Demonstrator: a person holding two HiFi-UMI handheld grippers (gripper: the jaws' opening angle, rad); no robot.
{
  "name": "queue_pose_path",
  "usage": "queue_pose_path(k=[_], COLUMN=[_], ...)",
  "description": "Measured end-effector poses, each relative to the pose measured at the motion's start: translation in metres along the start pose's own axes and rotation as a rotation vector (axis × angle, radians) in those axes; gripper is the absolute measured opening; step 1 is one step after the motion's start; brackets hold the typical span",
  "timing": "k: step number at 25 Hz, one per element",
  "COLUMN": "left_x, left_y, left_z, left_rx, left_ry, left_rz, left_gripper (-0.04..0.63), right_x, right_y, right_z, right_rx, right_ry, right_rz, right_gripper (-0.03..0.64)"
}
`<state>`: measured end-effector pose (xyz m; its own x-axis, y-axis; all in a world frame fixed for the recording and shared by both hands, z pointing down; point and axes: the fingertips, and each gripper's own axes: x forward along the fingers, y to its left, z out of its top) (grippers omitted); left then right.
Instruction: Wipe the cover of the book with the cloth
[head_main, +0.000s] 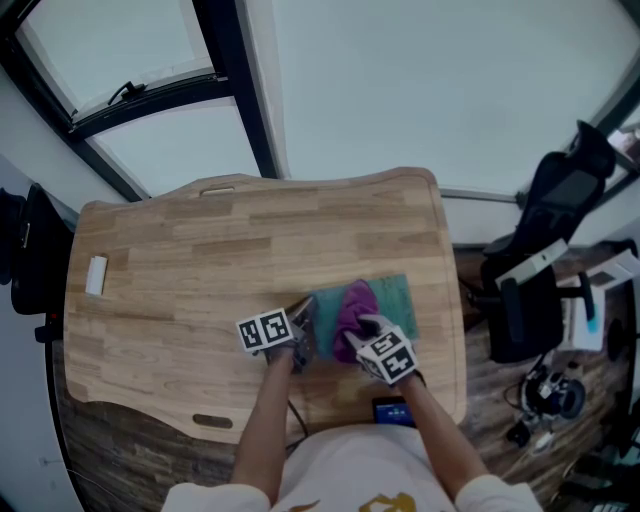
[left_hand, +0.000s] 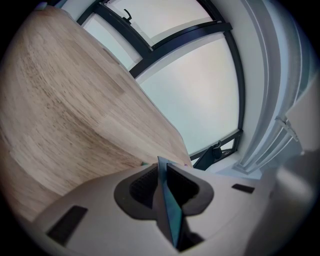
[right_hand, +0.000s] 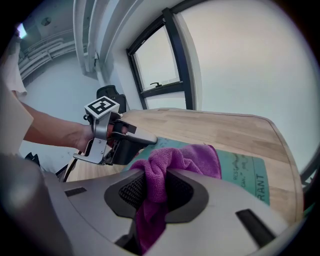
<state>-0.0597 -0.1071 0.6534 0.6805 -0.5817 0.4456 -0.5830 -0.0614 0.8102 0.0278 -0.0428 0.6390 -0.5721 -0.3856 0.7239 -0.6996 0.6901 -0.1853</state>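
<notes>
teal flat book (head_main: 398, 297) edge clamped by left gripper (head_main: 303, 328); right gripper (head_main: 358, 335) pinches purple microfibre cloth (head_main: 352, 305); press it flat, sweep far-right.

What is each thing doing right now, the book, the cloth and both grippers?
book, lying flat on the table, one edge clamped
cloth, bunched up, resting on the book's cover
left gripper, shut on the book's edge
right gripper, shut on the cloth
</notes>
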Motion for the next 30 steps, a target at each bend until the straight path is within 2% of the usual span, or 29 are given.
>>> queue_pose_path(k=[9, 30], left_x=[0.001, 0.001], left_y=[0.000, 0.001], left_z=[-0.001, -0.001], left_rx=[0.027, 0.037], left_ry=[-0.015, -0.022], left_rz=[0.026, 0.035], left_gripper=[0.057, 0.057], right_x=[-0.002, -0.022], right_y=[0.000, -0.042], right_z=[-0.001, -0.017], right_rx=[0.028, 0.108], right_ry=[0.009, -0.018], right_rz=[0.015, -0.067], right_gripper=[0.077, 0.077])
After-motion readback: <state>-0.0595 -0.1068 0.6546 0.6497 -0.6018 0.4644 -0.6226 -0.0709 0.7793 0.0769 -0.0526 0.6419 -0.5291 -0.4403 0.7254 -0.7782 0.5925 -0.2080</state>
